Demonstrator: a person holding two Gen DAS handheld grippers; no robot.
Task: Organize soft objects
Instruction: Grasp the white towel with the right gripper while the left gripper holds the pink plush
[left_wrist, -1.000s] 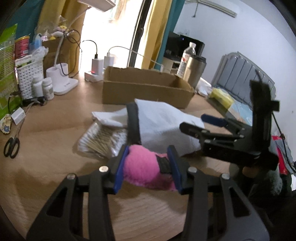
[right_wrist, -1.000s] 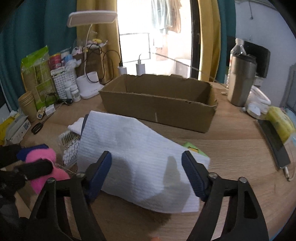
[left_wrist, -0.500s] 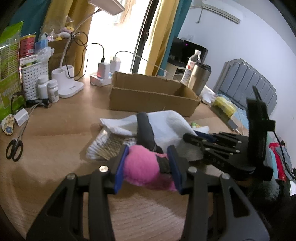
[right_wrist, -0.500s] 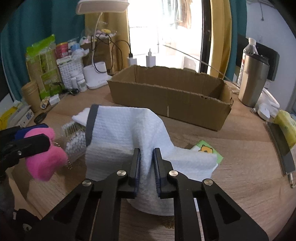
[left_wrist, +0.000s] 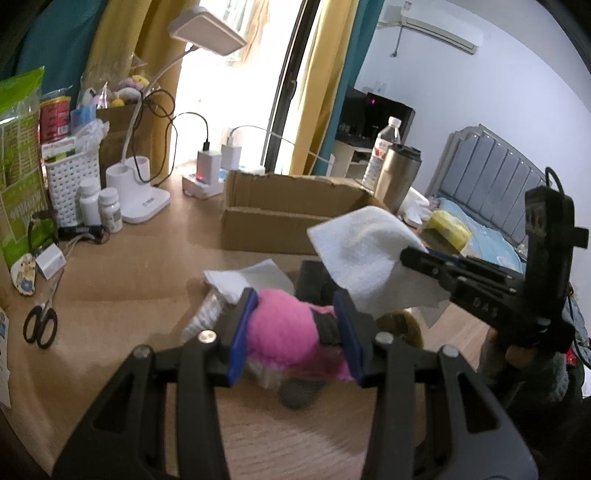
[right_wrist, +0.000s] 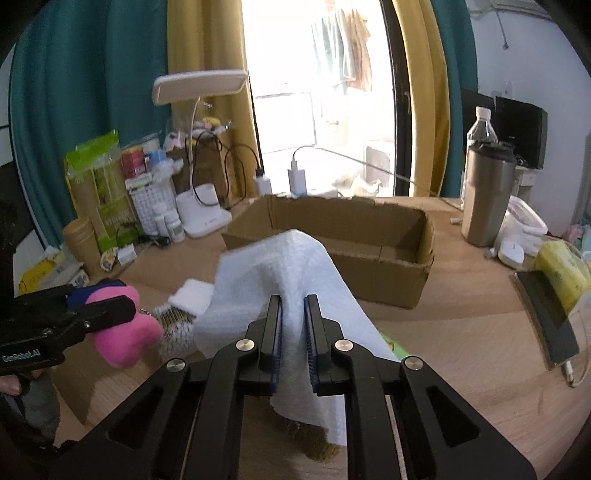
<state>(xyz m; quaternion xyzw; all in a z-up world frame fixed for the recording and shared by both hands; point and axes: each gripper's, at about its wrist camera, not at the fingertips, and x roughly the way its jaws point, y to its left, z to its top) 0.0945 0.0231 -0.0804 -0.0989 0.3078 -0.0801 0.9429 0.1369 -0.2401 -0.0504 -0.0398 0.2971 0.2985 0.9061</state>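
Right gripper (right_wrist: 293, 325) pinched tight on a fold of the white towel (right_wrist: 280, 269); jaws have just been closing, cloth between them. Towel lifted, peaks above the fingertips and drapes down both sides, lower edge hanging over something brown and fuzzy on the table (right_wrist: 461, 332), can't tell what. From the left wrist view the same towel (left_wrist: 362, 251) hangs off the right gripper (left_wrist: 410, 256) above the table (left_wrist: 110, 295).

Left gripper (left_wrist: 295, 328) clamped on a pink plush toy (left_wrist: 284, 336), blue pads pressed into both sides, toy held off the table. In the right wrist view the pink plush toy (right_wrist: 122, 332) sits at far left in the left gripper (right_wrist: 107, 301), a small bead chain hanging from it.

Between the two grippers, on the table: a clear pack of cotton swabs (right_wrist: 175, 328) with a small white folded cloth (right_wrist: 192, 297) on it. Green packet corner (right_wrist: 393, 345) peeks out just right of the towel.

Behind the towel: open cardboard box (right_wrist: 369, 251), nothing visible inside from here. Right of box: steel tumbler (right_wrist: 487, 195), plastic water bottle (right_wrist: 480, 129) behind it, phone (right_wrist: 546, 314) near the right edge. Left back: white desk lamp (right_wrist: 201, 155), white basket (right_wrist: 147, 206), pill bottles (right_wrist: 170, 223), scissors (left_wrist: 40, 325) near the left table edge.
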